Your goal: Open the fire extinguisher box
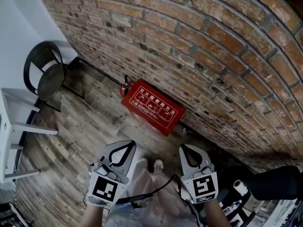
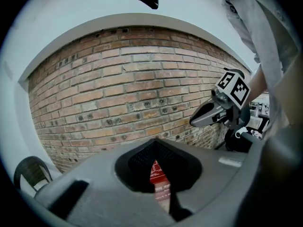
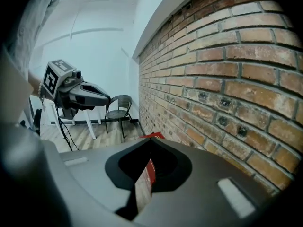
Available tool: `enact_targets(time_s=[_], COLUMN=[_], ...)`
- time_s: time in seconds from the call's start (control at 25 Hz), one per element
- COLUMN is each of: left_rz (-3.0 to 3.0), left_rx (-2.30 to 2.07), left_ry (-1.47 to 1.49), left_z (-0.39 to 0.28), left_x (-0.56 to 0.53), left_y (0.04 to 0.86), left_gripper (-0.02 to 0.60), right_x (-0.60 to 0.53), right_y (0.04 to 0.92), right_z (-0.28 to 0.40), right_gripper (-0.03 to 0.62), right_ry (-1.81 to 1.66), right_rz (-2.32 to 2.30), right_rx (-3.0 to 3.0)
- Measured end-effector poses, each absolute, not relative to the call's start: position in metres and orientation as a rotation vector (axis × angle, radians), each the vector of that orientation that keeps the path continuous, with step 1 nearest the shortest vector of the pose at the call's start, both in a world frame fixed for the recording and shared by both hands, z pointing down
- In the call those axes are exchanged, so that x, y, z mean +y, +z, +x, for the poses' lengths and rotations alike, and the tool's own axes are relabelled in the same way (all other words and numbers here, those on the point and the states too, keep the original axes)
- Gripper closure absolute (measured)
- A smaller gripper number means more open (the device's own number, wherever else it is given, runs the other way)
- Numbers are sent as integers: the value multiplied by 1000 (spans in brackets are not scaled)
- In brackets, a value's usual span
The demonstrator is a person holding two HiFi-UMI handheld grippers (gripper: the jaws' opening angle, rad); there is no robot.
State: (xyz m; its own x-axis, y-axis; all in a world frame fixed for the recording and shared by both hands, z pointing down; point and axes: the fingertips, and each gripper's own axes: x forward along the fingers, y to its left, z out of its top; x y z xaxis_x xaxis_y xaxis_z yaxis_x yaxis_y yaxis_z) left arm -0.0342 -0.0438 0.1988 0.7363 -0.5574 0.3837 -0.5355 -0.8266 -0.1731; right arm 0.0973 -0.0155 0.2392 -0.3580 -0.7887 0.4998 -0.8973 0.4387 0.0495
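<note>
**Item inspected.** The red rectangular metal fire extinguisher box stands on the grey-brown wooden plank floor. Its long back edge sits close against the foot of the red brick wall. It appears closed and is well apart from both of your tools. A small red-and-black fitting shows just beside its left end, too small to identify.

**Tools.** Your left gripper and right gripper are held near your body, both pointing toward the box. The fingers of each are pressed together at the tips with nothing between them. The red that shows in each gripper's own view is the box beyond the fingers, not a held object.

**Handling assessment.** The box looks like painted sheet metal, so expect it to be stiff, with a smooth skin that offers little friction. The white-printed face turned toward you is probably the lid. It should lift lightly and is likely hinged on the wall side. No handle or latch can be made out from here.

- Take hold at the edge of that face nearest you, by a lip or catch if you find one.
- The whole box may slide on the floor when pulled, so brace it with your other gripper.
- You will need to part the fingers before any grasp.
</note>
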Motion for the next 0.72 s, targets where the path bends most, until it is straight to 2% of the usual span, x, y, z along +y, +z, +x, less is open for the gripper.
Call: enact_targets(time_s=[0.72], left_rz=[-2968], left_rx=[865], left_ry=[-750], left_z=[-17], left_x=[-57], left_y=[330], left_gripper=[586], right_x=[-35], right_y=[381], right_z=[112], right_gripper=[588], right_ry=[607], right_rz=[1368], right_rx=[-2206])
